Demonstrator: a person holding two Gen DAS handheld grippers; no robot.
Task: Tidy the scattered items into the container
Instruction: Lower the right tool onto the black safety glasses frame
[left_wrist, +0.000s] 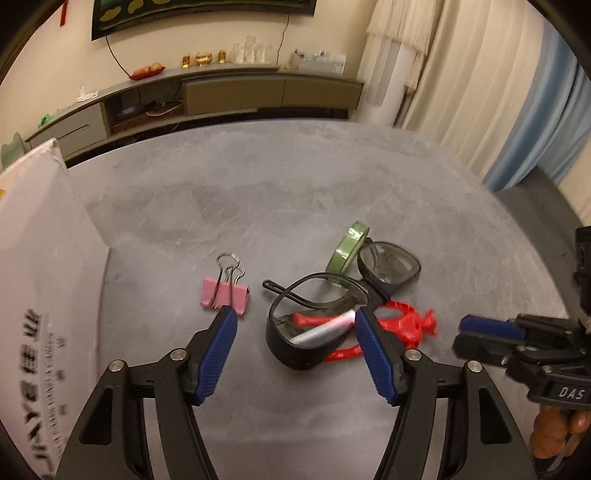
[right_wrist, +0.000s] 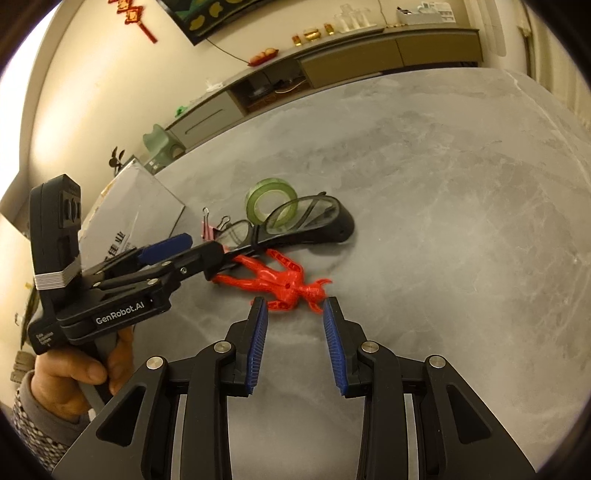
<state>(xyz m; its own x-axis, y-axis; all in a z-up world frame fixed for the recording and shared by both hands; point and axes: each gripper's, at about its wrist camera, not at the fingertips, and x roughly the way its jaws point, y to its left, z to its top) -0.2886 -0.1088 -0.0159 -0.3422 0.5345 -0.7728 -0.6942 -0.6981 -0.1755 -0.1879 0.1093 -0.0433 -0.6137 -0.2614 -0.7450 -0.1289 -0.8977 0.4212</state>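
Note:
Black glasses (left_wrist: 314, 325) lie folded on the grey table, between the spread fingers of my open left gripper (left_wrist: 293, 314). Beneath them lies a white-and-pink tube (left_wrist: 325, 328). A pink binder clip (left_wrist: 225, 295) sits just past the left finger. A green tape roll (left_wrist: 347, 247) leans behind the glasses. The red toy figure (right_wrist: 280, 280) lies flat, its head end between the tips of my open right gripper (right_wrist: 295, 302). The right wrist view also shows the glasses (right_wrist: 306, 218), tape roll (right_wrist: 271, 201), clip (right_wrist: 208, 230) and left gripper (right_wrist: 205, 245).
A white printed cardboard box (left_wrist: 44, 277) stands at the table's left, also in the right wrist view as the box (right_wrist: 129, 206). A hand (right_wrist: 85, 365) holds the left gripper. The right gripper (left_wrist: 460, 335) enters from the right. A low cabinet (left_wrist: 258, 88) lines the far wall.

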